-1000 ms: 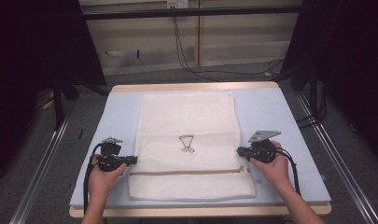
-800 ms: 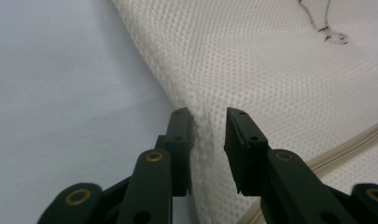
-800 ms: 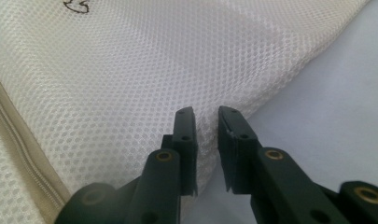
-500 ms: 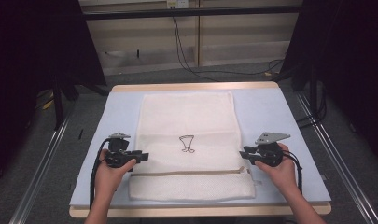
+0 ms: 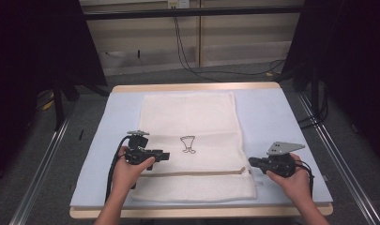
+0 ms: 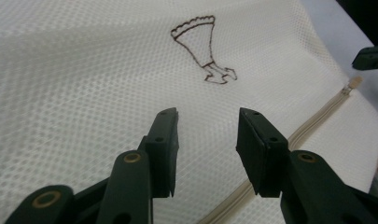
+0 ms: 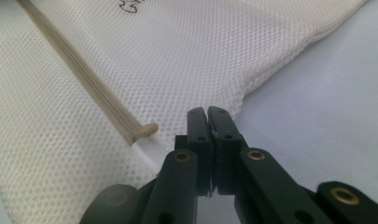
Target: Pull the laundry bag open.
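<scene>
A white mesh laundry bag (image 5: 192, 122) lies flat on the pale blue table (image 5: 272, 117), with a brown emblem (image 5: 188, 144) at its middle and a beige zipper (image 5: 197, 172) running across near its front. My left gripper (image 5: 165, 155) hovers over the bag's left part. Its jaws have just been opening, and in the left gripper view the left gripper (image 6: 207, 116) stands open with only mesh (image 6: 84, 70) below it. My right gripper (image 5: 250, 161) sits at the bag's right edge by the zipper's end (image 7: 147, 130). The right gripper (image 7: 207, 112) has just closed and is shut, and I see no fabric between its jaws.
The table's wooden front edge (image 5: 201, 212) runs just below the bag. Bare blue surface lies right of the bag (image 7: 317, 93). Metal rails (image 5: 42, 164) flank the table, and cables (image 5: 187, 47) hang on the far wall.
The left gripper has moved right onto the bag and its jaws have opened. The right gripper has drifted a little toward the near right, off the bag's edge.
</scene>
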### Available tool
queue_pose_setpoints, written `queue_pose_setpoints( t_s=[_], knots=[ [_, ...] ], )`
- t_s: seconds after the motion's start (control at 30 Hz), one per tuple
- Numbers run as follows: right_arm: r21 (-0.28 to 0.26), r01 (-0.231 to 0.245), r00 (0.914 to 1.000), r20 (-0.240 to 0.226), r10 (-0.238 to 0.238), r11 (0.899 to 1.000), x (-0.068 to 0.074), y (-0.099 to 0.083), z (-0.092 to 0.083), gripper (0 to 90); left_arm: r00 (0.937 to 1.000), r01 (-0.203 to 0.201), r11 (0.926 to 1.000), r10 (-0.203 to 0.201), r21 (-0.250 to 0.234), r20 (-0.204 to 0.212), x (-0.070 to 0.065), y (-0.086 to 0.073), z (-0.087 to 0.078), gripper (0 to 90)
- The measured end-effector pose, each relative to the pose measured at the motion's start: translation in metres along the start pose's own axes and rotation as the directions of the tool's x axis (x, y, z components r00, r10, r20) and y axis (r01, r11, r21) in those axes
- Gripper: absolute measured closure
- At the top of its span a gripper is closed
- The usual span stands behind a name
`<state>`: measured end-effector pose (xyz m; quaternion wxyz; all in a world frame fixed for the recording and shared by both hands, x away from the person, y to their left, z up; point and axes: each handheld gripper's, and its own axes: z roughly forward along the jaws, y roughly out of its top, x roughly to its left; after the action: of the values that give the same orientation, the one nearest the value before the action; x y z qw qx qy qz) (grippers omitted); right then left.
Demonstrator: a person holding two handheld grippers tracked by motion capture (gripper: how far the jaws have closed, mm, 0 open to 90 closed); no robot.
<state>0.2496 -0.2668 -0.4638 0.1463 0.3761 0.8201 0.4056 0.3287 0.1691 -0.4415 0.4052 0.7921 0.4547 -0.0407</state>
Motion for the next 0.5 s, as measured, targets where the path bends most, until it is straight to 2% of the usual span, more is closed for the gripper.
queue_pose_setpoints(
  t_s=[0.07, 0.13, 0.27, 0.33, 0.37, 0.5],
  knots=[
    [0.007, 0.006, 1.0, 0.001, -0.006, 1.0, 0.002, -0.003, 0.0, 89.3, 0.9997, 0.011, 0.9999, -0.011, -0.008, 0.022, -0.004, 0.002, 0.003, 59.1],
    [0.009, 0.001, 1.0, 0.001, -0.001, 1.0, 0.003, -0.005, 0.0, 89.7, 0.9983, 0.015, 0.9999, -0.015, 0.007, 0.057, -0.007, 0.004, 0.007, 60.8],
    [0.012, 0.004, 1.0, -0.009, -0.004, 1.0, 0.006, -0.006, -0.001, 89.8, 0.9978, 0.027, 0.9992, -0.029, 0.029, 0.06, -0.016, 0.006, 0.016, 62.5],
    [0.003, -0.008, 0.9999, -0.009, 0.008, 1.0, 0.006, -0.007, -0.002, 89.8, 0.9979, 0.023, 0.9988, -0.026, 0.042, 0.06, -0.02, 0.006, 0.021, 62.1],
    [0.002, -0.014, 0.9998, -0.014, 0.014, 1.0, 0.007, -0.007, -0.002, 89.8, 0.9971, 0.035, 0.9984, -0.038, 0.043, 0.066, -0.022, 0.006, 0.023, 62.6],
    [0.012, 0.01, 0.9997, -0.021, -0.009, 1.0, 0.011, -0.004, 0.004, 89.9, 0.9962, 0.025, 0.9974, -0.031, 0.068, 0.081, -0.028, 0.007, 0.03, 62.8]
  ],
)
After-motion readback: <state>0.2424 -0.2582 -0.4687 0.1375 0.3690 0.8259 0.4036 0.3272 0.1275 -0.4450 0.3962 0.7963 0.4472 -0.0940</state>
